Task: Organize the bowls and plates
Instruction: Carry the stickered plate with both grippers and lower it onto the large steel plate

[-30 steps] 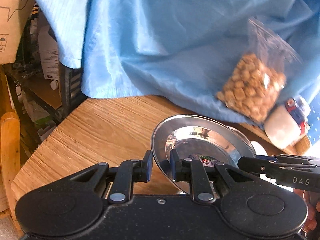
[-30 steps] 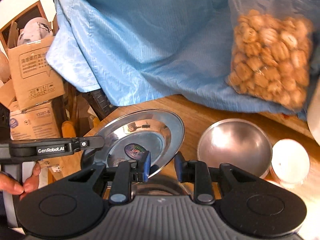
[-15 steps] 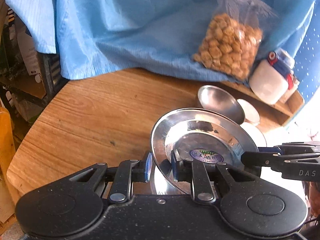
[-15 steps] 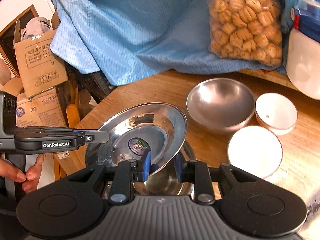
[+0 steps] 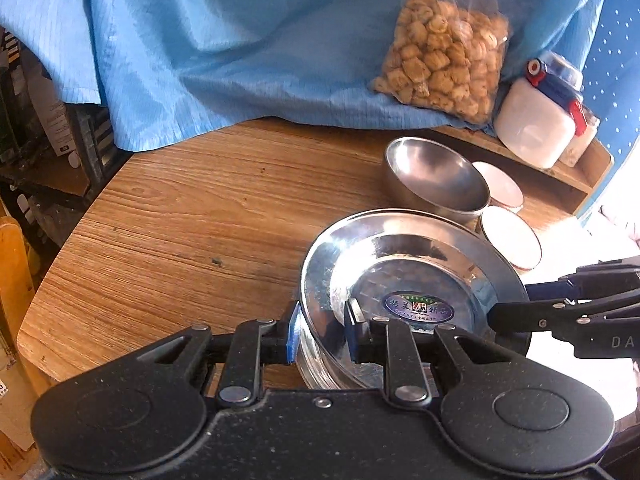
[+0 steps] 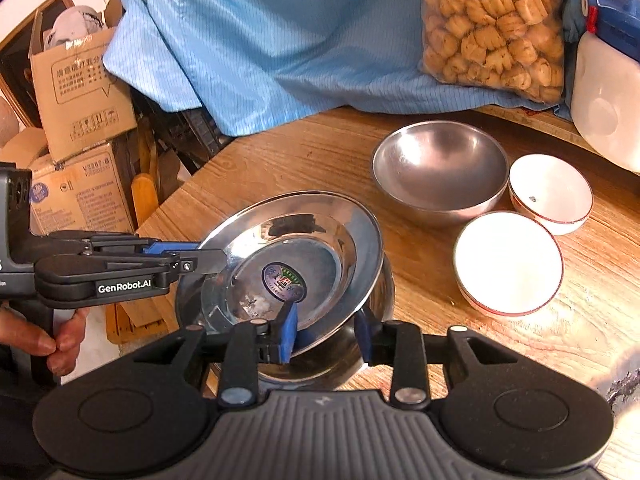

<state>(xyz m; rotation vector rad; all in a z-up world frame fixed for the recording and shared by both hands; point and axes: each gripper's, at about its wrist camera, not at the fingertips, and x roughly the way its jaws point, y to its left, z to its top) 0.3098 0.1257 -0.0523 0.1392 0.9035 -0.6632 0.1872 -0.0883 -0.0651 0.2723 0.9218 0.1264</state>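
A shiny steel plate point(image 5: 412, 276) point(image 6: 296, 256) with a round sticker rests tilted on a second steel dish point(image 5: 316, 372) point(image 6: 360, 344) on the wooden table point(image 5: 192, 220). My left gripper point(image 5: 323, 330) point(image 6: 212, 254) straddles the plate's left rim; its jaws are opening and the pads look just clear of the metal. My right gripper point(image 6: 325, 334) point(image 5: 516, 304) straddles the opposite rim with its jaws opening. Its left pad lies against the plate and its right pad stands clear.
Behind the plates stand a steel bowl point(image 5: 436, 176) point(image 6: 438, 172) and two white bowls point(image 6: 508, 262) point(image 6: 550, 192). A snack bag point(image 5: 444, 60), a white jar point(image 5: 536, 120) and blue cloth point(image 5: 240, 40) line the back. Cardboard boxes point(image 6: 80, 92) stand past the table's left edge.
Both grippers carried the plate down and toward the bowls and set it on the second steel dish. Both pairs of jaws have widened, the right one most in the last half second.
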